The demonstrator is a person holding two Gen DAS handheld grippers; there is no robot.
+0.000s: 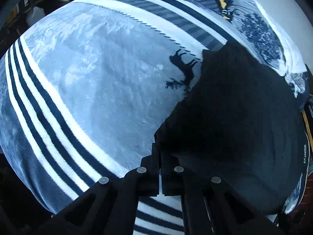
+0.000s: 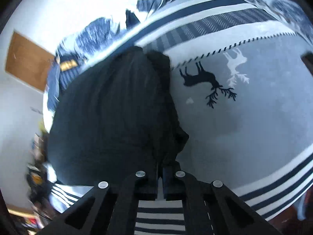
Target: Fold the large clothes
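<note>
A large black garment [image 1: 234,105] lies on a bed covered by a grey-blue fleece blanket [image 1: 97,78]. In the left wrist view it fills the right half. My left gripper [image 1: 159,148] is shut on the garment's near left edge, just above the blanket. In the right wrist view the garment [image 2: 109,113] fills the middle and left. My right gripper [image 2: 160,168] is shut on its near right edge. The cloth hides both sets of fingertips.
The blanket has navy and white stripes [image 1: 49,121] and deer figures [image 2: 203,78]. Crumpled blue patterned bedding [image 1: 258,29] lies at the far end. A white wall with a brown panel [image 2: 27,60] and blurred clutter [image 2: 37,172] stand left of the bed.
</note>
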